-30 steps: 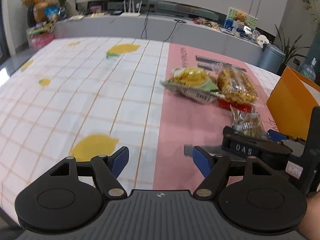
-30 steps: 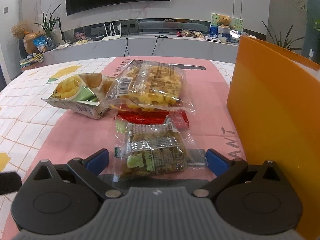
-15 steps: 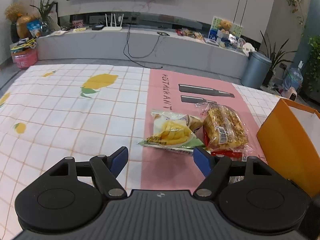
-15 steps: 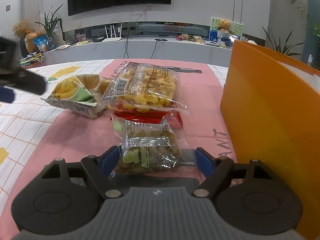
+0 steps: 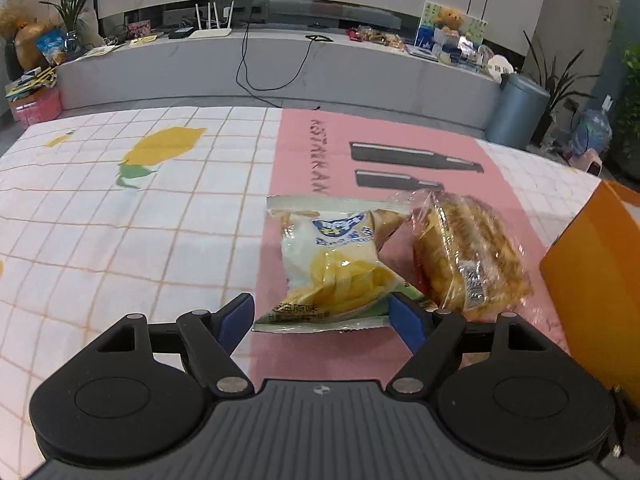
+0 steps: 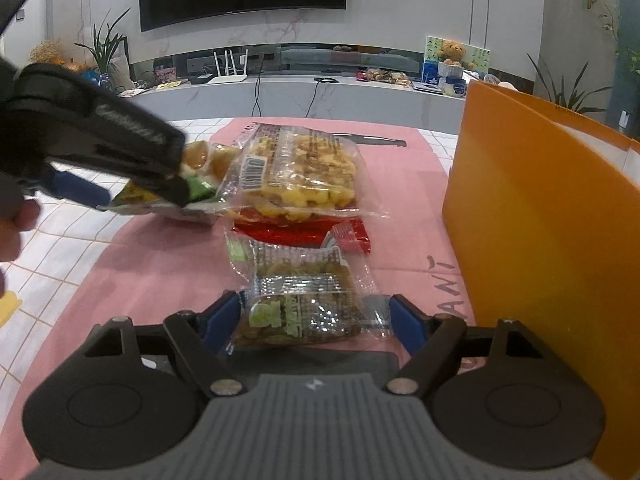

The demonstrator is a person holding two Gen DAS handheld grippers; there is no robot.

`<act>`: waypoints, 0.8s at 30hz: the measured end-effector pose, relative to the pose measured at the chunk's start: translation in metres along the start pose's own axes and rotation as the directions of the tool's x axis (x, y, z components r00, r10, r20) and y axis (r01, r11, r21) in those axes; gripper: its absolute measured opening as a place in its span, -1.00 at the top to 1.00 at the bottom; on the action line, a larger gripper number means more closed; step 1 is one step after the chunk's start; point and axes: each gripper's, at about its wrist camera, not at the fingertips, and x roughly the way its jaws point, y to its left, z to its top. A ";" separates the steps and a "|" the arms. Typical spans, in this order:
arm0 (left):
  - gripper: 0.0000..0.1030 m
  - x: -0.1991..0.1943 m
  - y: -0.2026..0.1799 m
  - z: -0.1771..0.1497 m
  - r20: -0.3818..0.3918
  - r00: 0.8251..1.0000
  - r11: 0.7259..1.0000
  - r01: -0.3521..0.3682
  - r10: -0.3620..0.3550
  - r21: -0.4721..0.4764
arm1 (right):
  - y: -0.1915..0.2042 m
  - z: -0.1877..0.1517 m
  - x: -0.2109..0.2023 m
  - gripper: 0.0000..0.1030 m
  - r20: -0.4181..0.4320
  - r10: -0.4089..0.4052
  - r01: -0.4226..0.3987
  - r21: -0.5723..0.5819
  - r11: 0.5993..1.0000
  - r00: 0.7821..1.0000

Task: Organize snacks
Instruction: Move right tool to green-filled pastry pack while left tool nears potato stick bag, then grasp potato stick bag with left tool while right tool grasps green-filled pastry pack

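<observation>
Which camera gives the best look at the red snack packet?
The right wrist view. There the red packet lies in plain sight, partly under the clear bag of yellow snacks and behind the nut packet between the right tongs. The left wrist view shows only a red sliver.

- Your left gripper (image 5: 322, 314) has a ribbed dark grey body with a small emblem at the front centre.
- Two round black discs flank it, each with a shallow circular recess.
- Black linkage arms join at silver rivets and carry blue fingertips (image 5: 236, 316).
- Your right gripper (image 6: 314, 316) has the same build: grey ribbed housing, black discs, silver rivets, blue fingertips (image 6: 404, 326).
- Your left hand (image 6: 14, 224) shows bare skin.
</observation>
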 end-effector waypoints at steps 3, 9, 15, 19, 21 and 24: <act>-0.74 -0.001 -0.002 0.004 0.000 1.000 1.000 0.006 -0.006 -0.006 | 0.000 0.000 0.000 -0.53 0.000 -0.001 0.001 -0.001 1.000 1.000; -0.76 -0.021 -0.005 0.020 0.071 0.996 0.998 0.045 -0.048 0.052 | 0.002 -0.001 -0.001 -0.53 -0.001 0.002 -0.002 -0.007 1.000 1.000; -0.78 -0.003 -0.007 0.039 0.064 0.995 0.996 0.080 -0.078 -0.037 | 0.002 0.000 0.000 -0.53 -0.001 0.003 -0.003 -0.006 1.000 1.000; -0.83 0.024 -0.025 0.037 0.034 0.999 1.000 0.016 -0.017 0.025 | 0.001 0.000 0.000 -0.53 -0.001 0.003 -0.003 -0.006 1.000 1.000; -0.83 0.031 -0.030 0.033 0.038 0.998 0.997 -0.050 0.048 0.061 | 0.001 0.000 0.000 -0.54 -0.001 0.003 -0.003 -0.007 1.000 1.000; -0.85 0.040 -0.027 0.029 0.013 0.995 0.993 -0.097 0.097 0.061 | 0.001 0.000 0.000 -0.54 -0.001 0.003 -0.003 -0.007 1.000 1.000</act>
